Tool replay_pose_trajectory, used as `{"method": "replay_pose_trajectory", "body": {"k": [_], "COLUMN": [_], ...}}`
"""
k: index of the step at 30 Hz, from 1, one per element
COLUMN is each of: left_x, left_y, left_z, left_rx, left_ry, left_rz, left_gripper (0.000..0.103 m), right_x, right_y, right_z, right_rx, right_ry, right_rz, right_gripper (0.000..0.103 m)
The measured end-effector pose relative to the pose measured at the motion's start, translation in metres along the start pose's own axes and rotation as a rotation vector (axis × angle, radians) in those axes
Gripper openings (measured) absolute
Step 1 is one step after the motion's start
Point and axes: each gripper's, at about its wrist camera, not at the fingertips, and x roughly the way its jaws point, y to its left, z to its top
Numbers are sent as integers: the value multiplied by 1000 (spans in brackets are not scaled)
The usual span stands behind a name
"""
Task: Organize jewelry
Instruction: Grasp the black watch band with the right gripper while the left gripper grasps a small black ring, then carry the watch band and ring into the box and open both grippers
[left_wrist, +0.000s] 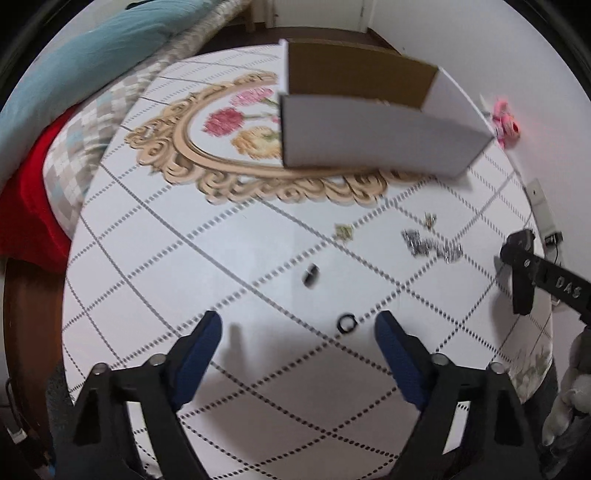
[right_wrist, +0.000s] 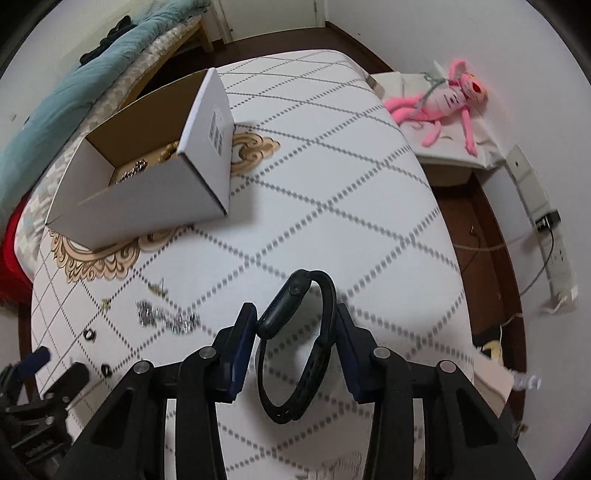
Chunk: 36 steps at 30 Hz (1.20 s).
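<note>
My right gripper (right_wrist: 295, 325) is shut on a black wristwatch (right_wrist: 295, 332), held above the table; it also shows at the right of the left wrist view (left_wrist: 524, 273). My left gripper (left_wrist: 297, 332) is open and empty, low over the table, with a black ring (left_wrist: 346, 323) between its fingertips, nearer the right one. A second black ring (left_wrist: 311, 275), a silver chain (left_wrist: 432, 248) and two small gold pieces (left_wrist: 343, 232) lie further on. An open white cardboard box (right_wrist: 147, 192) holds some gold and silver jewelry (right_wrist: 147, 166).
The round table (right_wrist: 332, 184) has a white cloth with a dotted diamond pattern and a floral medallion (left_wrist: 229, 147). A bed with teal bedding (left_wrist: 74, 74) lies at the left. A pink plush toy (right_wrist: 443, 99) and a power strip (right_wrist: 535, 206) are at the right.
</note>
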Motion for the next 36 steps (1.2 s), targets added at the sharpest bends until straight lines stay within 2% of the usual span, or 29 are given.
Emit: {"method": "replay_pose_trajectory", "body": {"k": [3,4,5,7,10,11,18,23,28,32,36], "left_x": [6,7,9,8,8,8,5,-19,-61,-76,-68], "left_y": [-9,-13,-17,-22,-24,-25,-26,-24,-24,-19,-14], "left_z": [-3,-4,-4,-5,-3,-3,-4,11,55,105,148], "left_rx": [27,40,50,64,79,82,71,52,18,-5,-6], "left_ry": [3,2,1,-10,-22,-23,-31,-73,-154,-182,-177], "left_rz": [1,5,8,14,4,1,-17,-67,-161,-230,-229], "left_gripper": [68,61,48,39,13,10,10,10,10,10,10], "right_x": [-2,-2,-2,-2,-1,-2,-8,-25,-52,-70,-64], "right_y": [-2,-2,-3,-3,-4,-4,-3,3,17,38,57], "right_z": [-7,-8,-9,-9,-9,-9,-6,0,20,53,95], "right_rx": [12,15,16,14,17,19,20,16,5,-24,-59], "right_ry": [2,3,2,3,2,1,-12,-41,-87,-123,-118], "right_rz": [1,0,-3,-8,-12,-12,1,36,111,180,210], "right_gripper": [44,44,44,44,43,43,41,40,40,40,40]}}
